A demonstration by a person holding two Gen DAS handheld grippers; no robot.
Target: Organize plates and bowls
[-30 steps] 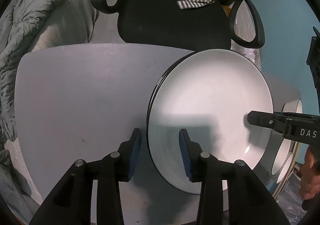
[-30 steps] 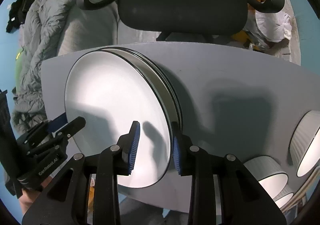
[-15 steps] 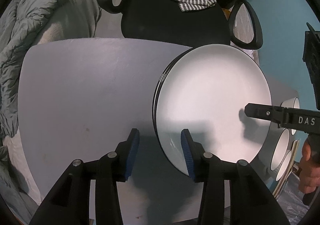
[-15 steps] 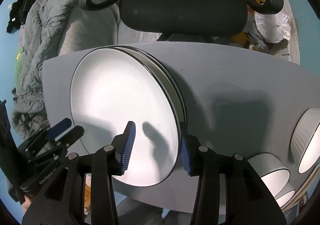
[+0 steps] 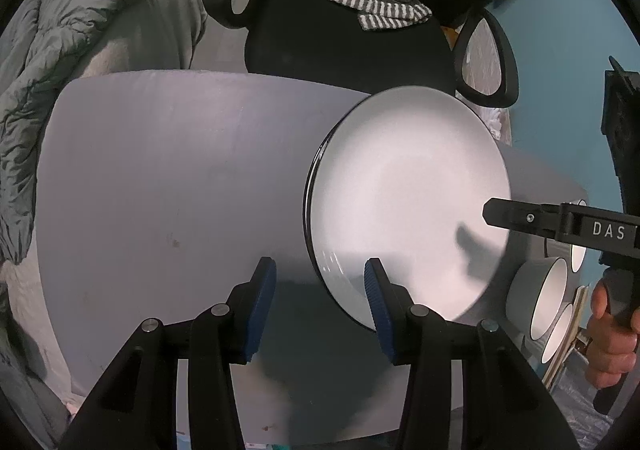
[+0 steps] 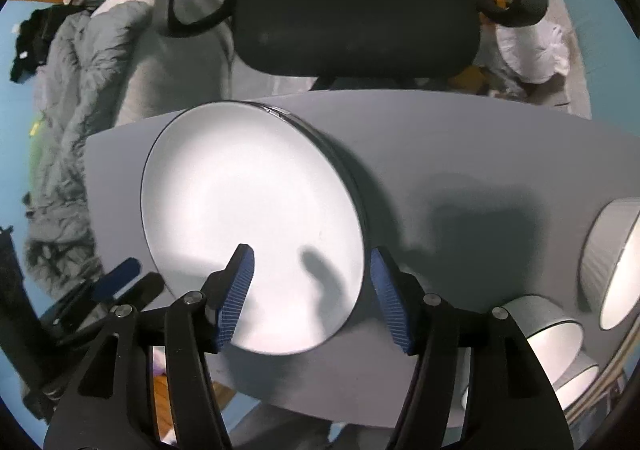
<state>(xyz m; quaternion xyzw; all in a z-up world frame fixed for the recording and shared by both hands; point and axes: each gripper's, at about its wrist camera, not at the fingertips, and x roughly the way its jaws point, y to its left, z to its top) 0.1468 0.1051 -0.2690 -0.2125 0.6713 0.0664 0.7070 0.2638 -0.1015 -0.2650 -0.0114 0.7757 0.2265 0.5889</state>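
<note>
On the pale grey oval worktop (image 6: 460,154), a stack of white round plates with dark rims (image 6: 248,218) is sitting near one end, grey bowls (image 6: 552,334) well apart. Both hand-held grippers, left (image 5: 320,302) and right (image 6: 310,296), are opening, released. A pad could be catching the rim, sliding the top plate off.

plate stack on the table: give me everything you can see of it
The plate stack is a few round plates lying flat on the grey table, exact count unclear. The top plate is white and glossy, ceramic by its look, with a thin dark rim; edges of the plates below show along one side. It is empty and looks clean, crossed only by shadows. The right hand-held gripper straddles its near edge, jaws opening, pads clear of it. The left hand-held gripper is also opening, with nothing pressed between its pads.
</note>
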